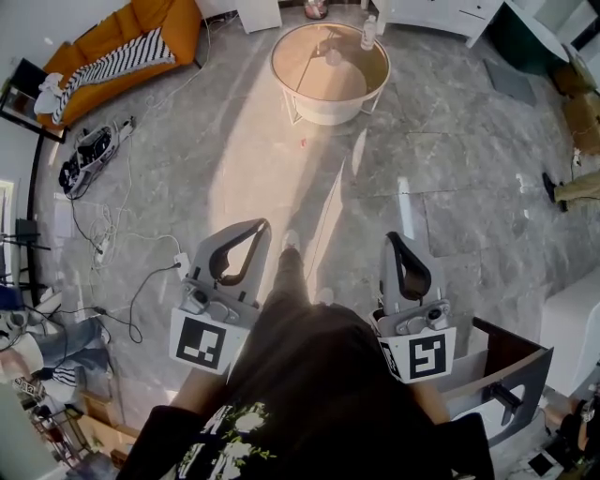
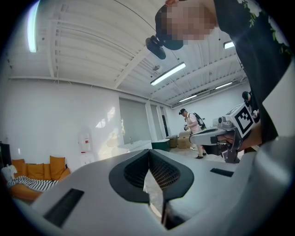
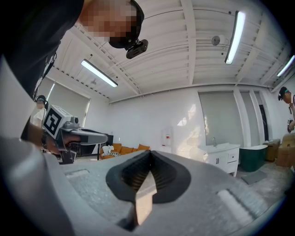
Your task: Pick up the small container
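Closest in, the person's dark shirt (image 1: 319, 394) fills the bottom of the head view, with both arms stretched forward over a grey tiled floor (image 1: 450, 141). The left gripper (image 1: 264, 226) is held level, and its own view shows the two jaws pressed together at the tips with nothing between them. The right gripper (image 1: 392, 237) is level beside it, well apart from the left, and its jaws are likewise together and empty. An open box (image 1: 511, 375) sits on the floor just right of the right gripper. Loose cables (image 1: 112, 234) trail across the tiles to the left.

Further ahead stands a round table (image 1: 328, 114) with a pale top and white rim, well apart from both grippers. The small container (image 1: 333, 56) rests on that top, near the middle; it is too small to tell more. A clear bottle (image 1: 368, 33) stands upright at the table's far right edge. Beyond, an orange sofa (image 1: 122, 37) with a striped blanket lies at the far left, and a white cabinet (image 1: 441, 14) at the far right.
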A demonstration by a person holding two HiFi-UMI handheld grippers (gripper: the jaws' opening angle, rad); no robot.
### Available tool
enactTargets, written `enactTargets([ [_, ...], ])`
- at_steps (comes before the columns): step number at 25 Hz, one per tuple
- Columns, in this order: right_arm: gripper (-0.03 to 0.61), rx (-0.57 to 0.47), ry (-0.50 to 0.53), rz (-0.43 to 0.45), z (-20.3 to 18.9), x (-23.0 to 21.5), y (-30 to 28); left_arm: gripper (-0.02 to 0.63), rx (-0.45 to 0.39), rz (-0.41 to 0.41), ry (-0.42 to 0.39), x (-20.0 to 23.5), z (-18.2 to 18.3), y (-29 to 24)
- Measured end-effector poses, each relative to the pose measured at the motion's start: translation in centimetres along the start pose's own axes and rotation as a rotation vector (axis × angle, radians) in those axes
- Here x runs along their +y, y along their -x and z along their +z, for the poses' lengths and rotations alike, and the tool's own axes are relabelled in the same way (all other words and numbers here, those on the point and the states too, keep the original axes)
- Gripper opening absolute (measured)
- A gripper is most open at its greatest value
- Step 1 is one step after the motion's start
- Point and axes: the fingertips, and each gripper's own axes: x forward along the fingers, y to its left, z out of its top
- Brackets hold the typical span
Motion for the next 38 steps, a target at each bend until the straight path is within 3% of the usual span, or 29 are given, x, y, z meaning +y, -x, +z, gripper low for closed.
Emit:
enactTargets([
  [9, -0.005, -0.019, 0.007, -0.050, 1.6, -1.9, -7.4, 0.014, -0.015, -0.037, -0.015, 6.4, 1.0, -4.6],
  [16, -0.005, -0.050, 0.021, -0.064, 2.7, -0.8, -14.3, 0.014, -0.041, -0.042, -0.039, 13.0, 0.9, -6.3],
  [29, -0.005, -0.090, 0.049, -0.117, 2.2, 1.9, -25.0, 0.014, -0.065, -0.097, -0.023, 23.5, -2.9, -8.9],
  [38, -0.005, -0.056, 0.055, -0.159, 1.3, 2.4, -27.0, 0.014, -0.080, -0.143, -0.003, 25.0, -4.1, -10.4],
])
